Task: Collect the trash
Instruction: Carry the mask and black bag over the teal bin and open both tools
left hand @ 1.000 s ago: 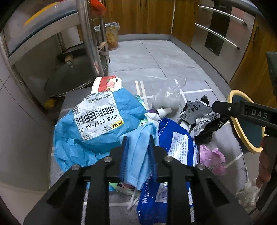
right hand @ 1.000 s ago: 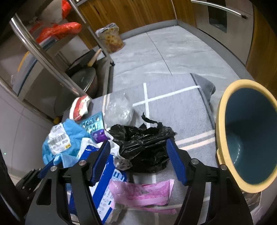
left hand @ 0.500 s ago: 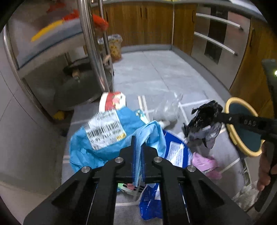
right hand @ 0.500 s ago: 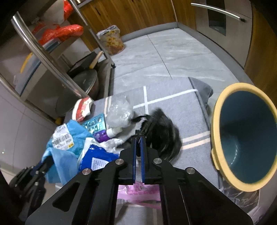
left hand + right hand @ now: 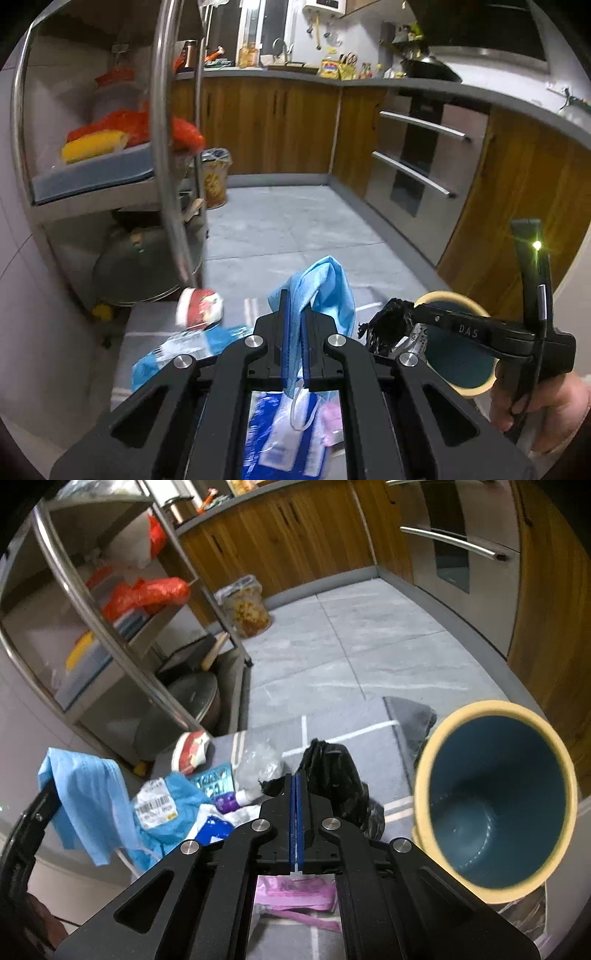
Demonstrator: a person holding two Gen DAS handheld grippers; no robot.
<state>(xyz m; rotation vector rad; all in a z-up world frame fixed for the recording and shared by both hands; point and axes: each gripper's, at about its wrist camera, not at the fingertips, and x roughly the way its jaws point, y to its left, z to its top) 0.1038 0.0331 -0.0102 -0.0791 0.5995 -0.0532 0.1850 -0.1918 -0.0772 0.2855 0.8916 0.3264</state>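
Observation:
My left gripper (image 5: 294, 310) is shut on a light blue face mask (image 5: 321, 288), which hangs off the floor with its ear loop dangling below the jaws. That mask (image 5: 85, 794) also shows at the left of the right wrist view. My right gripper (image 5: 297, 786) is shut on a crumpled black plastic bag (image 5: 328, 775), lifted above the grey mat (image 5: 351, 746). In the left wrist view the black bag (image 5: 388, 328) hangs at that gripper's tip, in front of the bin. The blue bin with a yellow rim (image 5: 480, 705) stands open just right of the black bag.
On the mat lie a blue courier bag with a barcode label (image 5: 162, 805), a red and white cup (image 5: 190, 749), clear plastic (image 5: 258, 768), a pink wrapper (image 5: 291, 890) and a blue packet (image 5: 214, 829). A steel rack (image 5: 110, 646) stands at the left, wooden cabinets behind.
The right gripper went from open around the black bag to shut on it and lifted it. The left gripper tightened on the mask and raised it off the pile.

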